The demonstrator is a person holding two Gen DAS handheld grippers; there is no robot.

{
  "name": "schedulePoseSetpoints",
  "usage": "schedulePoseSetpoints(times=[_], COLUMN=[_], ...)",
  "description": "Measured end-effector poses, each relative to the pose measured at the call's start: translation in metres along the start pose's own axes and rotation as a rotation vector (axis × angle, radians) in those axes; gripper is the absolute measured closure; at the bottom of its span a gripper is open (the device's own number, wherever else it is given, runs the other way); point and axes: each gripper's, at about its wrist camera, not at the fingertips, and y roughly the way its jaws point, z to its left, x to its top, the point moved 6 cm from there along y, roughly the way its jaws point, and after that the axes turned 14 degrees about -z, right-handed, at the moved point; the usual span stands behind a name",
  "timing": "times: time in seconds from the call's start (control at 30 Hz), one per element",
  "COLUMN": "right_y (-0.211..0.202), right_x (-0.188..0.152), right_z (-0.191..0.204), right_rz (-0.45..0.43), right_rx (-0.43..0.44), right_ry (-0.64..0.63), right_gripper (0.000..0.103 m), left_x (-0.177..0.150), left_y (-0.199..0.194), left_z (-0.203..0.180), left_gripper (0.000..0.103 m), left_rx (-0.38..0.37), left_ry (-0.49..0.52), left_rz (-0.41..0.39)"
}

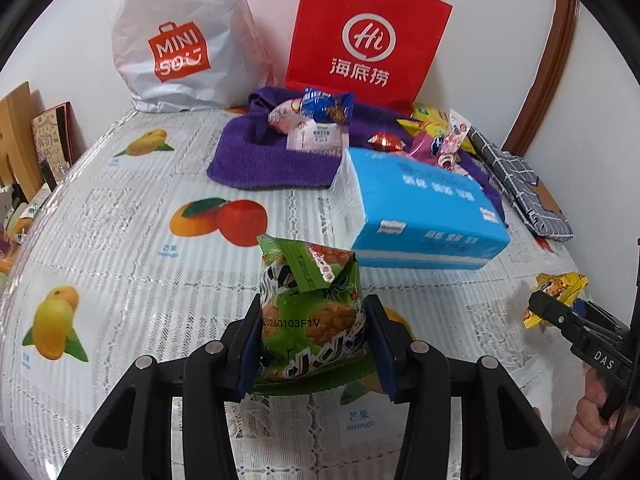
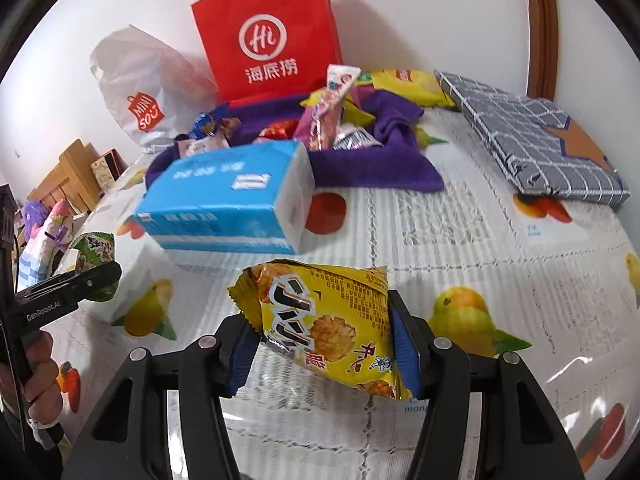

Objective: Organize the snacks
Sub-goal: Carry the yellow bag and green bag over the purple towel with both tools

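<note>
Above fruit cloth (image 1: 120, 240), my left gripper (image 1: 312, 344) squeezes green snack (image 1: 310, 312). My right gripper (image 2: 324, 340) squeezes yellow snack (image 2: 328, 324). Blue box (image 2: 232, 200) just ahead; more snacks on purple towel (image 1: 260, 160) behind.

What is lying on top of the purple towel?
On the purple towel lie several small wrapped snacks, and the blue tissue pack covers its front edge. Anything beneath that pack is hidden.

We hold a green snack packet (image 1: 310, 316) upright above the tablecloth and a crinkled yellow snack packet (image 2: 328, 328) tilted sideways.
</note>
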Motion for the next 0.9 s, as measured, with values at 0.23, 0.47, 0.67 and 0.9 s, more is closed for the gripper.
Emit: schedulePoseSetpoints(times=[0.23, 0.47, 0.67, 0.9], right_y=[-0.021, -0.041, -0.057, -0.067], right_x=[0.016, 0.029, 0.045, 0.071], right_z=[0.014, 0.02, 0.024, 0.03], right_rz=[-0.03, -0.055, -0.084, -0.117], right_rx=[0.0, -0.013, -0.016, -0.016], right_ry=[-0.016, -0.013, -0.017, -0.025], right_gripper=[0.044, 0.044, 0.044, 0.044], left_x=[0.015, 0.028, 0.045, 0.067], left_y=[-0.02, -0.039, -0.05, -0.056], left_z=[-0.005, -0.013, -0.019, -0.023], left_gripper=[0.058, 0.058, 0.058, 0.058], left_rx=[-0.017, -0.029, -0.039, -0.033], left_ry=[0.002, 0.015, 0.009, 0.028], left_rz=[-0.027, -0.042, -0.047, -0.064])
